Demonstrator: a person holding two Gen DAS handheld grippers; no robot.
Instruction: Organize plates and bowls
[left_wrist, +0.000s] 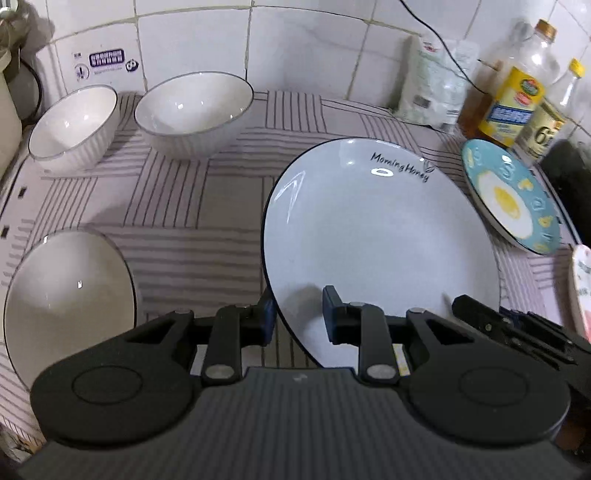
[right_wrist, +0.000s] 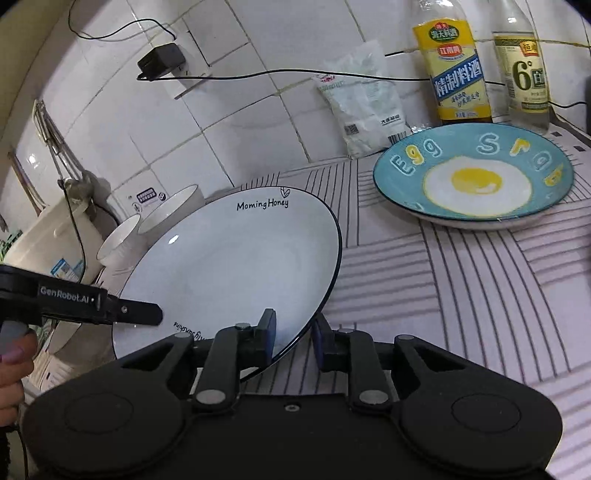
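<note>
A white "Morning Honey" plate is tilted up off the striped cloth; it also shows in the right wrist view. My left gripper straddles its left rim, jaws apart. My right gripper straddles its right rim, jaws apart with a gap at the rim. A blue egg plate lies to the right on the cloth, also in the right wrist view. Two white bowls stand at the back left. Another white dish lies front left.
Bottles and a white bag stand against the tiled wall behind the egg plate. A white pot stands at the far left. A cable runs along the wall. A pink-rimmed item is at the right edge.
</note>
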